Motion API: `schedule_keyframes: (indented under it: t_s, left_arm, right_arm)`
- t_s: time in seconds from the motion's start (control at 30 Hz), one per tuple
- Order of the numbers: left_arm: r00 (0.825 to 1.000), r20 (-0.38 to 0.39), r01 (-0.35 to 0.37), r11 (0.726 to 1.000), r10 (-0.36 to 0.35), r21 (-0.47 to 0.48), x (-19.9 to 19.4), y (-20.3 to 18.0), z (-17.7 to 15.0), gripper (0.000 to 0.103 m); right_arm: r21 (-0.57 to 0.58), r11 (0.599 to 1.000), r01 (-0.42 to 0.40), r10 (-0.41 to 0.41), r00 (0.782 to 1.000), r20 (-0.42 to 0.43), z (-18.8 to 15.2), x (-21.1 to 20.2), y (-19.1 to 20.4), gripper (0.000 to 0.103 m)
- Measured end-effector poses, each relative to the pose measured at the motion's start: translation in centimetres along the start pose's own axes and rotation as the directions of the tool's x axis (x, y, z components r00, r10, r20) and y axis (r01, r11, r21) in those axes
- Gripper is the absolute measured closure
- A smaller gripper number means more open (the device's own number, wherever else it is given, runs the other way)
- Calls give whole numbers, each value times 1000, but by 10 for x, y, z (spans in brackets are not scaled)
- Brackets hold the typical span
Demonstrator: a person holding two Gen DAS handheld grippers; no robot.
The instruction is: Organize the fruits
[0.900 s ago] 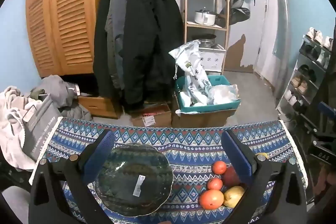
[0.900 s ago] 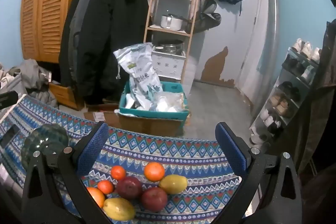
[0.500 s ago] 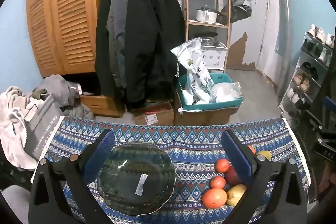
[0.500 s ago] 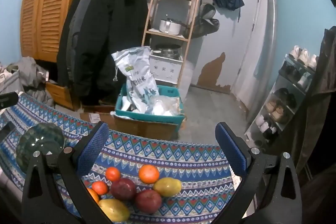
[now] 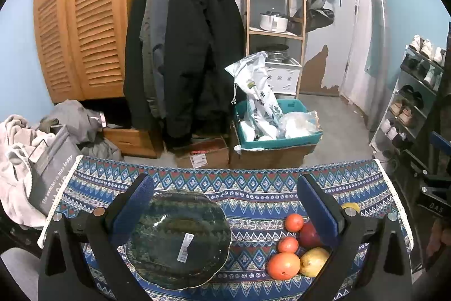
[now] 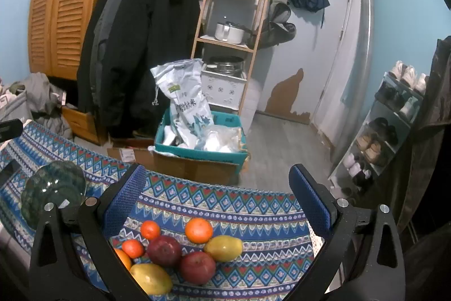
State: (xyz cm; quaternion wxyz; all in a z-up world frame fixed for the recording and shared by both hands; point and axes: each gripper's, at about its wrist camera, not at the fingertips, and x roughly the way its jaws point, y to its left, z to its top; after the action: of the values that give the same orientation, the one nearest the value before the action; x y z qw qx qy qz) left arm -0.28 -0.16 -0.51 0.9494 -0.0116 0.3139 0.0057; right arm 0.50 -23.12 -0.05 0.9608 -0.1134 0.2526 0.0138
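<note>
A dark green glass plate (image 5: 177,239) lies empty on the patterned tablecloth (image 5: 253,188), between the fingers of my open left gripper (image 5: 225,205). A pile of fruit lies to its right: oranges (image 5: 283,265), a red apple (image 5: 308,234) and a yellow mango (image 5: 313,261). In the right wrist view my open right gripper (image 6: 217,196) hovers above the same pile: two red apples (image 6: 165,250), two mangoes (image 6: 224,247), and several oranges (image 6: 198,230). The plate (image 6: 53,188) sits far left there.
The tablecloth's far edge drops to the floor, where a teal box (image 5: 279,131) with bags, cardboard boxes and hanging coats (image 5: 183,47) stand. A grey bag (image 5: 50,168) and laundry lie at the table's left. A shoe rack (image 6: 389,117) stands right.
Both grippers have risen and drawn back slightly, so plate and fruit sit lower in the views. Nothing on the table moved; both stay open.
</note>
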Motion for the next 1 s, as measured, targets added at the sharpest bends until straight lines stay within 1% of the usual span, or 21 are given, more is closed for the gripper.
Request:
schedule_keyframes:
  t_s: [1.0]
  left_arm:
    - [1000, -3, 6, 1000, -6, 9, -1, -4, -2, 1]
  right_arm:
    - [7, 1000, -1, 1, 1000, -7, -6, 3, -3, 3]
